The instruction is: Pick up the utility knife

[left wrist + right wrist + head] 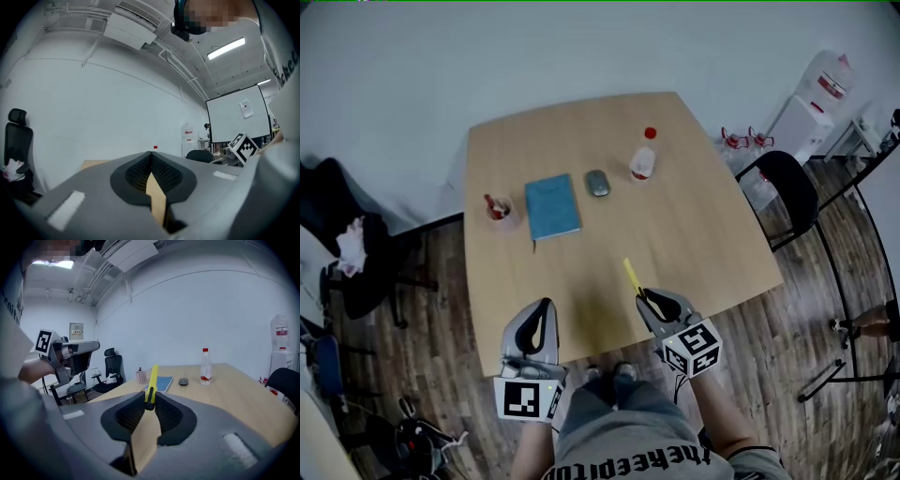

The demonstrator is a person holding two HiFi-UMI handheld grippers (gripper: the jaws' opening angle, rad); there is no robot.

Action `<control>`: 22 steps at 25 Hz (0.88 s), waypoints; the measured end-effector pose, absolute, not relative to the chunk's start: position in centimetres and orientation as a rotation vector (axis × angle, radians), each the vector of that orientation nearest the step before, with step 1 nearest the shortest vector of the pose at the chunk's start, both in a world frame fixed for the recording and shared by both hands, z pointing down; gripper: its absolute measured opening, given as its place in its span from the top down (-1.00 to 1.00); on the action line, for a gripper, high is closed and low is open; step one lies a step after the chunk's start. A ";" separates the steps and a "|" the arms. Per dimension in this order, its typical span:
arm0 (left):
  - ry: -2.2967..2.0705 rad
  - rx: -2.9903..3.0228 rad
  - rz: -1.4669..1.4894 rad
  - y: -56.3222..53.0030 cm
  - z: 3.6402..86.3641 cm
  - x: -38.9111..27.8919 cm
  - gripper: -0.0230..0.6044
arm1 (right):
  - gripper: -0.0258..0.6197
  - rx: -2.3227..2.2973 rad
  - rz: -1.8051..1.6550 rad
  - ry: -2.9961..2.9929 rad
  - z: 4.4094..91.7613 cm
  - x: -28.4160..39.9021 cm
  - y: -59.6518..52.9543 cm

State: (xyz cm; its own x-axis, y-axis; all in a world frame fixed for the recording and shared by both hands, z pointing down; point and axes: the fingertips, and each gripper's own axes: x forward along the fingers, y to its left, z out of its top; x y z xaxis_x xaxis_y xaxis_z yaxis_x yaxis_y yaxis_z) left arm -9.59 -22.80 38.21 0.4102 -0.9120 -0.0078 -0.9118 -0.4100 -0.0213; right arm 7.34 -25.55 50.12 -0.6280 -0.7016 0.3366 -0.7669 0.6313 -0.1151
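Note:
My right gripper point(649, 298) is shut on the black end of the yellow utility knife point(633, 277), and holds it lifted off the wooden table point(694, 225) near its front edge. In the right gripper view the utility knife point(152, 380) sticks forward and up from between the pads, and the gripper point(150, 405) clamps its black end. My left gripper point(541, 314) hovers at the table's front edge to the left, jaws together with nothing in them. Its own view shows the left gripper point(151, 168) with the pads meeting and empty.
On the far half of the table lie a blue notebook point(552, 206), a grey mouse point(597, 183), a clear bottle with a red cap point(644, 157) and a cup of pens point(498, 208). A black chair point(787, 192) stands at the right and an office chair point(347, 248) at the left.

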 end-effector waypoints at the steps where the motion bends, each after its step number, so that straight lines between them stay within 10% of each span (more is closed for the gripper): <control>1: 1.687 -2.622 -0.006 -22.7 38.1 -9.4 0.91 | 0.71 1.204 0.355 -2.602 49.7 7.5 -25.4; 22: 1.588 -2.643 0.018 -21.2 36.8 -6.7 0.91 | 0.71 1.391 0.192 -2.707 43.0 9.9 -22.3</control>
